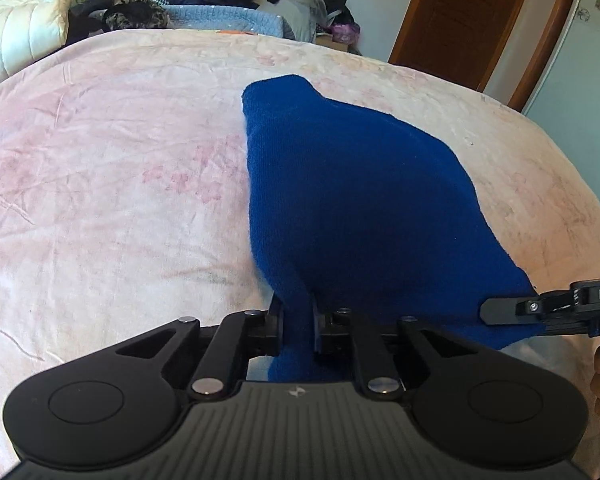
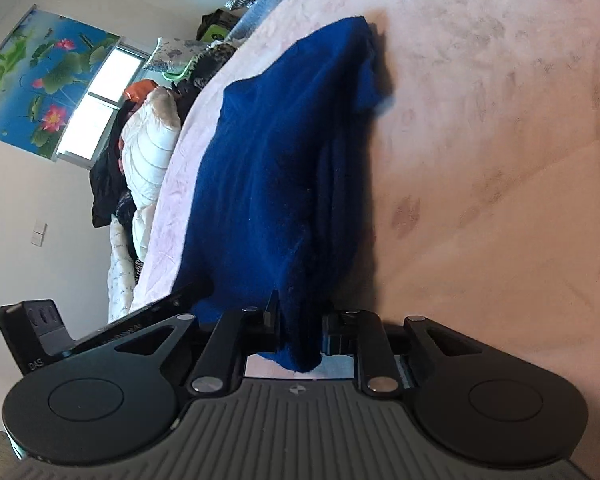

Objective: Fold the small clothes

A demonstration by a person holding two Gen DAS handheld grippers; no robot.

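A dark blue knit garment (image 1: pixel 352 184) lies stretched across the pink bedspread (image 1: pixel 112 168). My left gripper (image 1: pixel 298 320) is shut on the garment's near edge, with cloth pinched between its fingers. My right gripper (image 2: pixel 300 328) is shut on another near corner of the same blue garment (image 2: pixel 284 168), which rises toward it in a fold. The right gripper also shows in the left wrist view (image 1: pixel 512 312) at the garment's right corner. The left gripper's body shows in the right wrist view (image 2: pixel 36 332) at the lower left.
Piled clothes and a white quilted jacket (image 1: pixel 24 32) lie along the bed's far edge. A wooden door (image 1: pixel 464 16) stands at the back right. A window and a lotus poster (image 2: pixel 40 80) are on the wall.
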